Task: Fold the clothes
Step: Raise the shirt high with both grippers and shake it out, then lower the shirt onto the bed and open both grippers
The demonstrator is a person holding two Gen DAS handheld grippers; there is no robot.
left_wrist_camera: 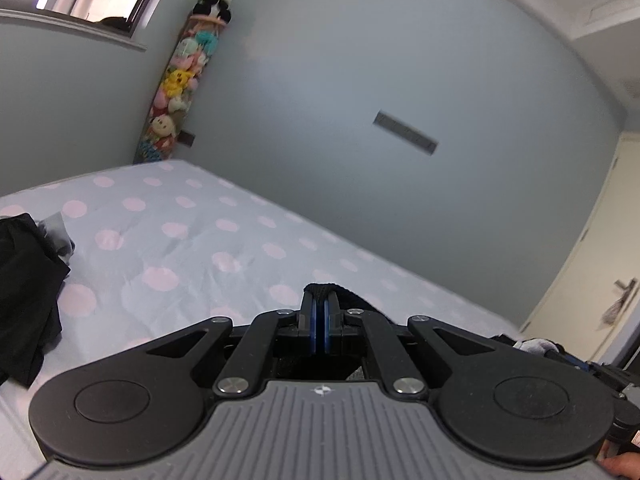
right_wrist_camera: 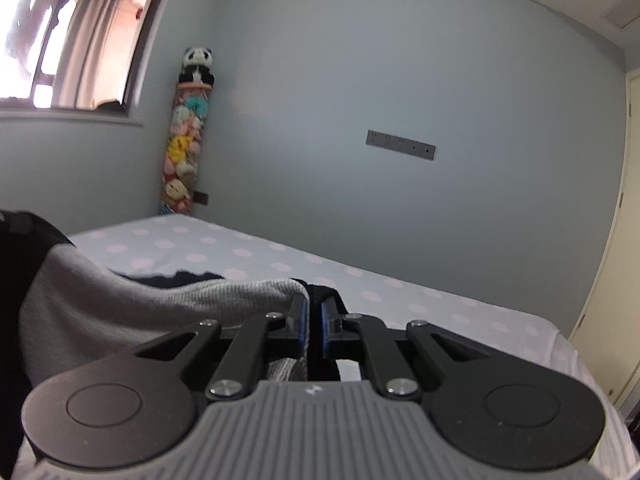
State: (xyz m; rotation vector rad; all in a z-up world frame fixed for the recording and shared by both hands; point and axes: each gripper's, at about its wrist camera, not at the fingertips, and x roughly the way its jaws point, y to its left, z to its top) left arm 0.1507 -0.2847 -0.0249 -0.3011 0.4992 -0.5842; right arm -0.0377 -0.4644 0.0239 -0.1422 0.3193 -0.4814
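Note:
A grey knit garment [right_wrist_camera: 120, 308] with black trim stretches leftward from my right gripper [right_wrist_camera: 314, 306], which is shut on its grey and black edge. In the left wrist view my left gripper [left_wrist_camera: 320, 300] is shut on a black knitted edge [left_wrist_camera: 348, 294] of the garment; most of the cloth hangs hidden below the gripper body. Both grippers are held low over a bed [left_wrist_camera: 192, 240] with a pale blue sheet dotted pink. A bit of the grey cloth [left_wrist_camera: 536, 346] shows at the far right of the left wrist view.
A pile of black and grey clothes [left_wrist_camera: 28, 280] lies on the bed's left side. A tall tube of soft toys topped by a panda [right_wrist_camera: 188, 140] stands in the corner. A window [right_wrist_camera: 60, 40] is on the left, a cream door [left_wrist_camera: 600, 260] on the right.

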